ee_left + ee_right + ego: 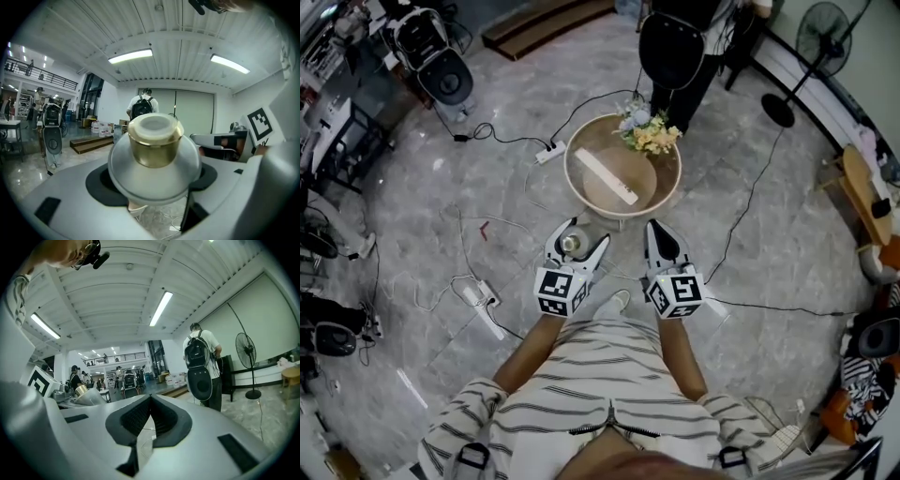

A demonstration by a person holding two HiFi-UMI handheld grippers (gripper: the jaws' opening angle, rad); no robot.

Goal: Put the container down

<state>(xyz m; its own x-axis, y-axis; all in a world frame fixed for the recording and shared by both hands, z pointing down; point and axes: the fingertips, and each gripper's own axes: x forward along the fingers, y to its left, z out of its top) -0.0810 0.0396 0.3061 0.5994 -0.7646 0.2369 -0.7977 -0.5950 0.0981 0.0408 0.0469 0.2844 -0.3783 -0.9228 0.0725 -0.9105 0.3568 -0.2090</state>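
Observation:
My left gripper (574, 242) is shut on the container (571, 244), a small rounded pale jar with a gold collar and a white top. In the left gripper view the container (154, 140) fills the middle, seated upright between the two grey jaws of the left gripper (152, 185). I hold it in the air above the floor, just short of the round wooden table (581, 141). My right gripper (661, 239) hovers beside it to the right, shut with nothing in it. In the right gripper view its black pads (136, 418) meet at the tip, and the container (86, 392) shows small at the left.
The table carries a flower bunch (647, 131), a white strip (607, 175) and a round board (623, 187). A person with a black backpack (673, 47) stands at its far side. Cables and power strips (548, 152) cross the floor. A fan (817, 37) stands far right.

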